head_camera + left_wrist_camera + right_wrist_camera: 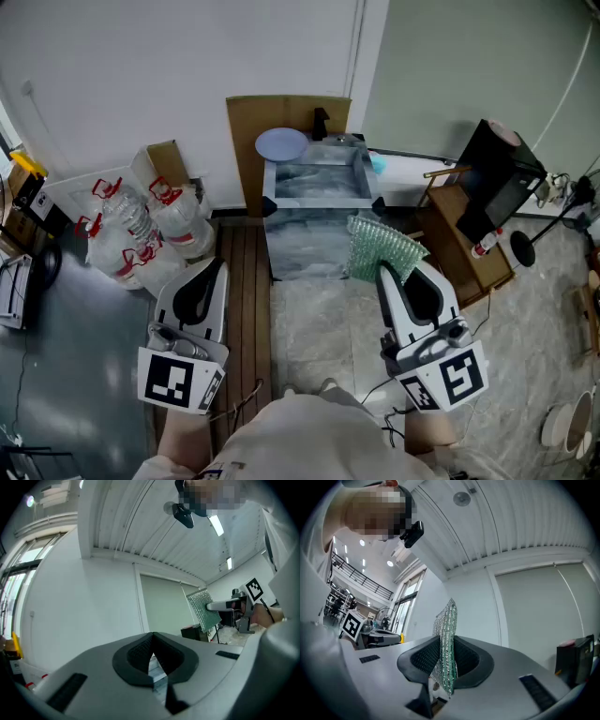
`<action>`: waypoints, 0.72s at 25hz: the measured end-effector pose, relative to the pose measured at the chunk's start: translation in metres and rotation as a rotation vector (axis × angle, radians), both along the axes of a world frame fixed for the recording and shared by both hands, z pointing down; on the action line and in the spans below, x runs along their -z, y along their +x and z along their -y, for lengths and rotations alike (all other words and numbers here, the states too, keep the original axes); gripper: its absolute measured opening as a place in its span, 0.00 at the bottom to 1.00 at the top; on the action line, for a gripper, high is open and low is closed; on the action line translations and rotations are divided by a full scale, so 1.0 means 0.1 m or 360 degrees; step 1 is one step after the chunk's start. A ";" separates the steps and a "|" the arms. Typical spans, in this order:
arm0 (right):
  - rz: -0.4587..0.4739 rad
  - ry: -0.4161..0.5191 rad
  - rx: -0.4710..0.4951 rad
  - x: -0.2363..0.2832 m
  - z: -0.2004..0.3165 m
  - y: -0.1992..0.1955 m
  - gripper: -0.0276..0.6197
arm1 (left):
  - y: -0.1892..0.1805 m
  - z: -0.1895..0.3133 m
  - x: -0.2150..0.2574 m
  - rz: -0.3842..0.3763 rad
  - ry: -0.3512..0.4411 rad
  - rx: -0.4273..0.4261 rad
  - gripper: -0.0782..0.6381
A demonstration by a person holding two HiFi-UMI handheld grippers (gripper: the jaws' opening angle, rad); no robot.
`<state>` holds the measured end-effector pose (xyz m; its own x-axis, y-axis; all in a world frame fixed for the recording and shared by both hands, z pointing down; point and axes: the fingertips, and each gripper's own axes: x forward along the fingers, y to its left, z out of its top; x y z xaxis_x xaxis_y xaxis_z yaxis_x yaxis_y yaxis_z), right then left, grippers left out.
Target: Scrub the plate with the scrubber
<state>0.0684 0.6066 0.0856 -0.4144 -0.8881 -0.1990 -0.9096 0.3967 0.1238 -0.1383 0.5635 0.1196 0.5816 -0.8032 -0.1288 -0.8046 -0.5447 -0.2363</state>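
Observation:
A pale blue plate lies at the back left corner of the sink, far ahead of both grippers. In the head view my right gripper is shut on a green mesh scrubber, which fans out beyond the jaws in front of the sink. The right gripper view shows the scrubber pinched upright between the dark pads. My left gripper hovers low at the left over wooden slats. Its jaws are shut with nothing between them. From the left gripper view the scrubber shows off to the right.
Several clear water jugs with red handles stand left of the sink. A cardboard sheet leans on the wall behind the plate. A black faucet rises at the sink's back. A wooden cabinet with a black device stands to the right.

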 end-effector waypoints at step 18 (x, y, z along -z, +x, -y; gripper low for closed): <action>-0.0045 -0.0045 -0.0010 -0.09 -0.01 -0.20 0.20 | -0.16 0.00 -0.03 0.0006 -0.0025 -0.0038 0.13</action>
